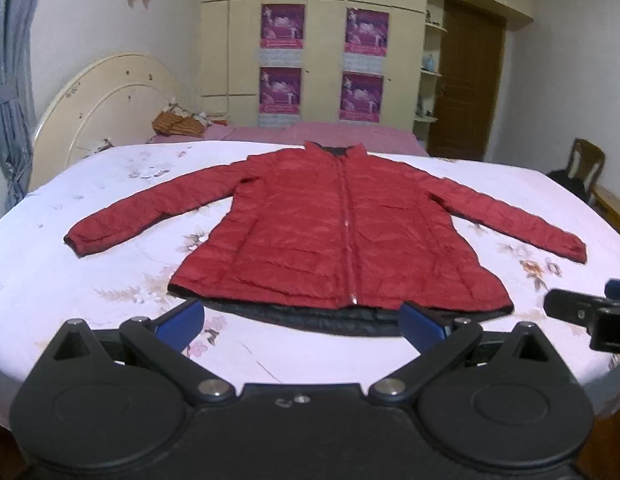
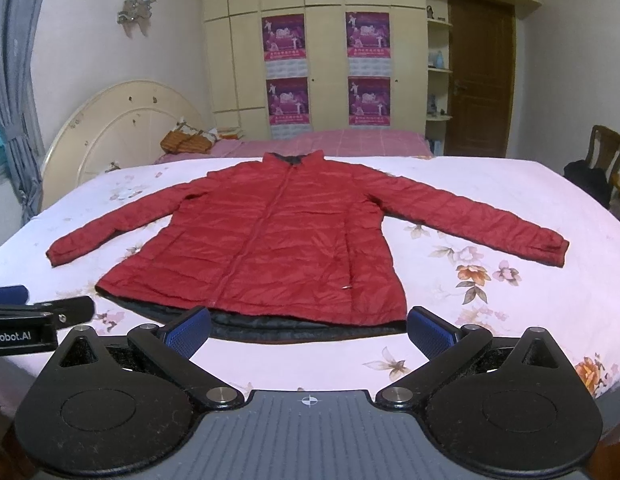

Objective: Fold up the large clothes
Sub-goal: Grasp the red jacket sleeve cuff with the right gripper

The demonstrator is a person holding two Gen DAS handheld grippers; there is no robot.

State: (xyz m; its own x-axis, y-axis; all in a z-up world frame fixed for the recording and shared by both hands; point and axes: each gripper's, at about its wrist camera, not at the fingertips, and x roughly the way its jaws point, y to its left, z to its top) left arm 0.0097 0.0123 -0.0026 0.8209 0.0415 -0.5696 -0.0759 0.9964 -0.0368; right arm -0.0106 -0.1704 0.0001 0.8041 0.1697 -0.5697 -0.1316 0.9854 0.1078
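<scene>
You hold your left gripper (image 1: pixel 299 322) and right gripper (image 2: pixel 310 326) spread wide, empty; one red jacket (image 2: pixel 265 236), two sleeves out, lies just ahead of both on the bed (image 2: pixel 490 208).

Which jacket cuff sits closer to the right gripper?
The cuff on the right side of the red jacket; the other cuff lies far left, nearer the left gripper.

- A red quilted puffer jacket (image 1: pixel 310 232) (image 2: pixel 269 236) lies flat and face up on a bed's floral sheet (image 1: pixel 89 200) (image 2: pixel 490 208), collar toward the far side, hem toward the cameras.
- Its front is zipped shut along the centre.
- Both sleeves stretch outward and slightly down, cuffs well apart from the body.
- A dark lining shows at the collar and juts out below the red hem.
</scene>
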